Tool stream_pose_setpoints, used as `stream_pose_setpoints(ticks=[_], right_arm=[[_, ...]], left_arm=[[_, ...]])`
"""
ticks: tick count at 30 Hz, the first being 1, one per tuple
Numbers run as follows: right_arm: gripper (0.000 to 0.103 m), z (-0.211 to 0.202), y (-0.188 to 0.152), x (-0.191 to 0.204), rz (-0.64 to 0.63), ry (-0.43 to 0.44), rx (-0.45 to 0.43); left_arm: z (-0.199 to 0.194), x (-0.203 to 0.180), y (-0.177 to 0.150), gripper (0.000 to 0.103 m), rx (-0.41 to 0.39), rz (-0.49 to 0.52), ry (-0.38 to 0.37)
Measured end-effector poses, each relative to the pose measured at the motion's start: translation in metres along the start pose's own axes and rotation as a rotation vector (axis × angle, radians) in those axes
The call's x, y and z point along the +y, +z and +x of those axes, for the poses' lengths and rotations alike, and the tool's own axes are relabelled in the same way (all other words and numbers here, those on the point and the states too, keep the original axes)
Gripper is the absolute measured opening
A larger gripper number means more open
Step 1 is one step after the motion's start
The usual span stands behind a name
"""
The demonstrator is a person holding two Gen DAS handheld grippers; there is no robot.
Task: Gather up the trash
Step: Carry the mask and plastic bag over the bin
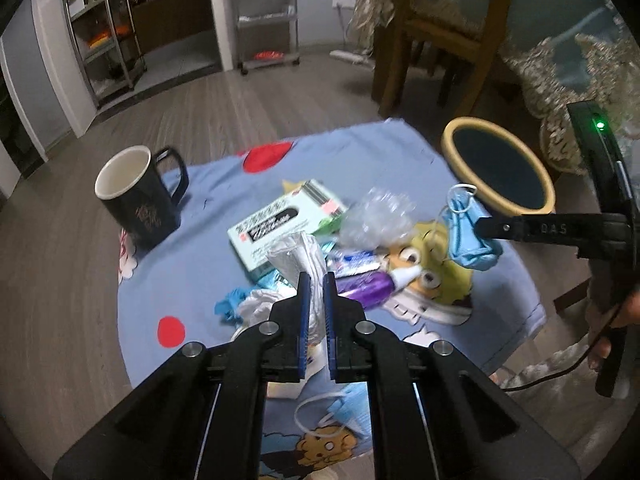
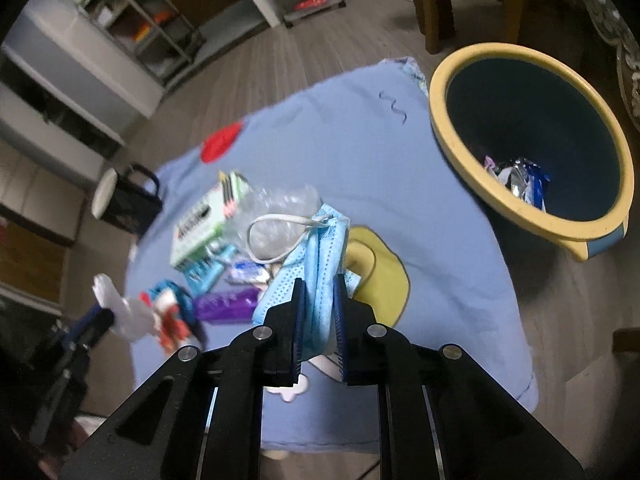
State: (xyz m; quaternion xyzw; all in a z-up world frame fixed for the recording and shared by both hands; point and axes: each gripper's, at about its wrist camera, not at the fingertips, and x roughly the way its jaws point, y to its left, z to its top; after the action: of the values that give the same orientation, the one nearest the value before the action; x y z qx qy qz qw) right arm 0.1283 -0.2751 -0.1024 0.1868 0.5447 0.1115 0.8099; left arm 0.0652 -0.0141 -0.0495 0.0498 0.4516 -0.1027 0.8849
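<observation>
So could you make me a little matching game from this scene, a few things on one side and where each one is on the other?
Things:
1. crumpled white tissue
2. light blue face mask
3. black ceramic mug
4. shiny foil wrappers

Places:
A. inside the yellow-rimmed blue bin
B. standing at the blue cloth's edge
C. pinched in the left gripper
D. pinched in the right gripper

Pairs: 1-C, 2-D, 3-B, 4-A

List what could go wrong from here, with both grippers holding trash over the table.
1. The face mask in the right gripper dangles a loose ear loop that might snag the plastic wrap.
2. The tissue in the left gripper could tear or slip before reaching the bin.
</observation>
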Motion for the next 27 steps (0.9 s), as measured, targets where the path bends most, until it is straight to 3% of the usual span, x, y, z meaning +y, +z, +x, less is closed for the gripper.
stream_pose_setpoints(ticks=[9,15,20,27], right_arm=[[0.015,-0.054,0.028,0.007,0.012,0.093,-0.132],[0.015,-0.096,0.062,-0.005,-0.045,0.031,-0.203],[0.015,-0.110,0.077,-0.040,-0.039,-0.061,-0.250],[0.015,-0.096,0.079,-0.108,0.102,-0.029,-0.230]], left_arm=[[-0.022,-0.012,0.014,0.006,-0.108,0.055,-0.009],[-0.022,-0.024,0.023,0.006,-0.125,0.078,-0.033],[-0.027,-0.043,0.032,0.006,-0.154,0.133,-0.047],[-0.028,-0.079,0.050,0.006,-0.183,0.197,-0.088]])
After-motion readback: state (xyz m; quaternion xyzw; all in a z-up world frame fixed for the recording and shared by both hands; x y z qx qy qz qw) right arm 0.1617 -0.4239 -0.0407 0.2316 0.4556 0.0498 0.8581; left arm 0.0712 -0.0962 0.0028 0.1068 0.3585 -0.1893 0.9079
